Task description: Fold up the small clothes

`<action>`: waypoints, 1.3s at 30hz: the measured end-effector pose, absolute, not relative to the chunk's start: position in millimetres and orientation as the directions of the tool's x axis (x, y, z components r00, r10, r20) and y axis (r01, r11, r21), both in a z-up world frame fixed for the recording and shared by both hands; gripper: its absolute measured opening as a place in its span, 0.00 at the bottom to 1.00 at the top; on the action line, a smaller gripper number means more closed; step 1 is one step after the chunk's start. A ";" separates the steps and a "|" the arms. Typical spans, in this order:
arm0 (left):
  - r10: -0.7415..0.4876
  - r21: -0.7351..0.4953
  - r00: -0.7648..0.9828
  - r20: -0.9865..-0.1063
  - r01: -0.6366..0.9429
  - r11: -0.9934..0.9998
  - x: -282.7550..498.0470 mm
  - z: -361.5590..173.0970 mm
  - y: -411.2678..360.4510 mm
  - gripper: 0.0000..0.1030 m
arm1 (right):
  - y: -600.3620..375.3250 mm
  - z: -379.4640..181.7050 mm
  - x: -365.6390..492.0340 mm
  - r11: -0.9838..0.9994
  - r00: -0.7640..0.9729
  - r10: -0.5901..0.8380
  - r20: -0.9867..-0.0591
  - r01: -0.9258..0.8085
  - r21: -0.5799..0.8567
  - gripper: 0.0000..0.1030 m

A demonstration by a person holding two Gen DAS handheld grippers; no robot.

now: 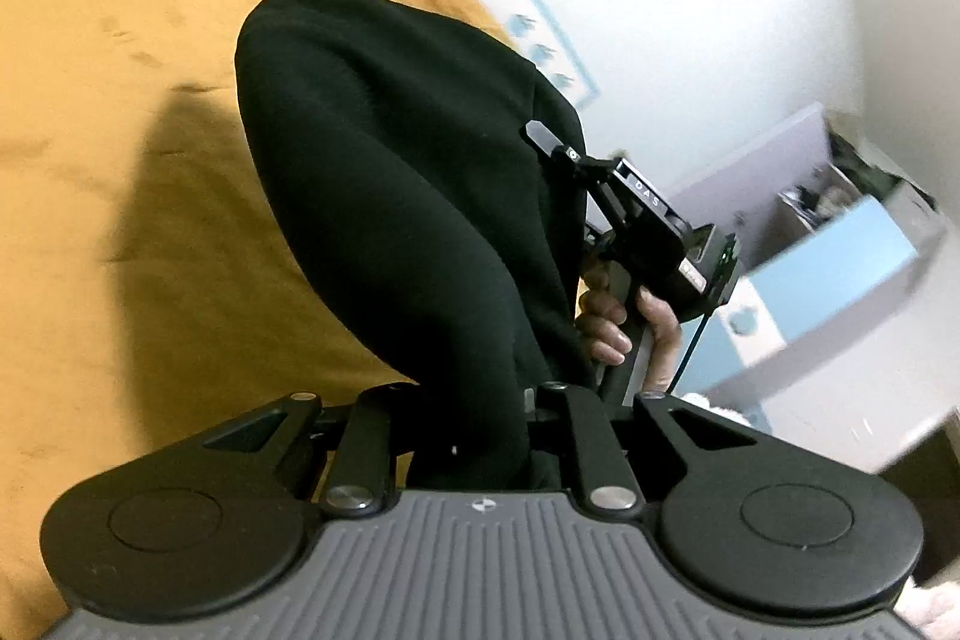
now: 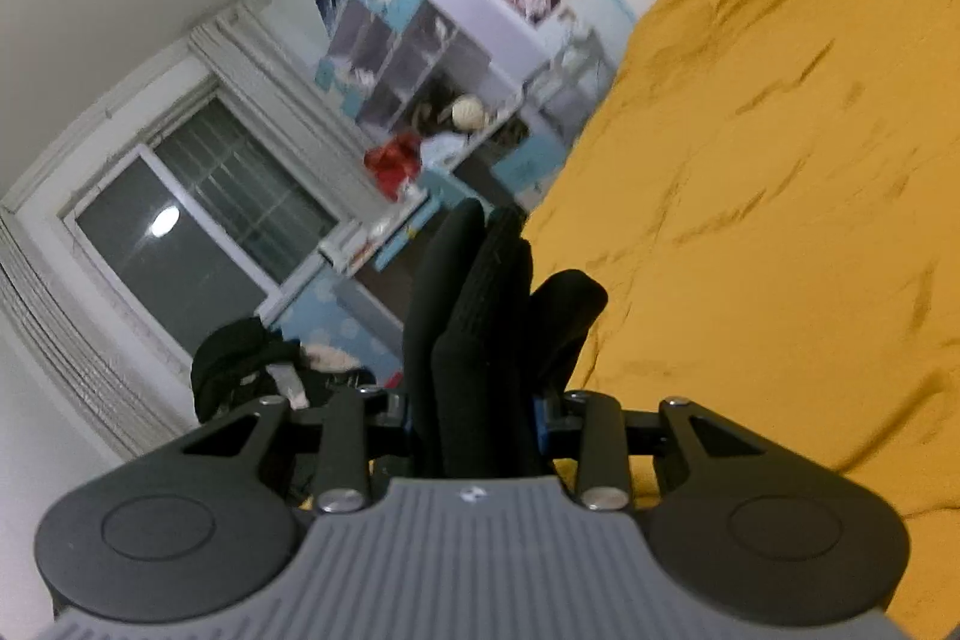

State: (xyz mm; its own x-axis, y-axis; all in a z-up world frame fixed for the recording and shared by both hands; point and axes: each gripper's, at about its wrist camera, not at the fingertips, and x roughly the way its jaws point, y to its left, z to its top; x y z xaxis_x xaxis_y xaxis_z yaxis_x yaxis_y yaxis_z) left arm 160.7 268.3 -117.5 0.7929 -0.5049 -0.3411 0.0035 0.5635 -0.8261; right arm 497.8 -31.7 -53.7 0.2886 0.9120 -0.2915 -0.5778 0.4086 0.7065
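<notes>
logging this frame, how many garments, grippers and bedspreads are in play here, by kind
black garment: 1, held up off the bed between both grippers
grippers: 2, the left gripper and the right gripper, each shut on the cloth
mustard bedspread: 1
total: 4

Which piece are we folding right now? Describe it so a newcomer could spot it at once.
Start from the mustard-yellow bedspread that fills the scene. Lifted above it hangs a black garment, pinched at one end by the left gripper and at the other by the right gripper. It is the only dark cloth held between both grippers.
</notes>
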 end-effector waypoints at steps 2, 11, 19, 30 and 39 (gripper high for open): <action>-0.495 -0.839 0.786 -0.370 -0.055 0.541 166.5 -144.4 279.2 0.17 | -1.9 -84.1 509.0 0.453 0.270 0.891 -0.364 -0.557 0.696 0.29; -0.526 -0.863 0.749 -0.403 -0.120 0.490 167.7 -223.1 275.6 0.19 | 16.2 -186.4 542.3 0.598 0.237 0.796 -0.556 -0.449 0.664 0.40; -0.507 -0.821 0.729 -0.460 -0.131 0.556 167.7 -191.1 293.8 0.21 | -12.2 -148.6 528.3 0.685 0.379 0.728 -0.571 -0.437 0.583 0.53; -0.308 -0.645 0.771 -0.558 -0.169 0.745 140.8 -124.7 273.5 0.33 | -68.6 -75.9 373.1 0.576 0.374 0.809 -0.453 -0.656 0.488 0.60; -0.132 -0.528 0.806 -0.577 -0.246 0.813 136.2 -104.7 252.2 0.35 | -49.1 -132.9 333.6 0.635 0.333 0.731 -0.595 -0.652 0.415 0.60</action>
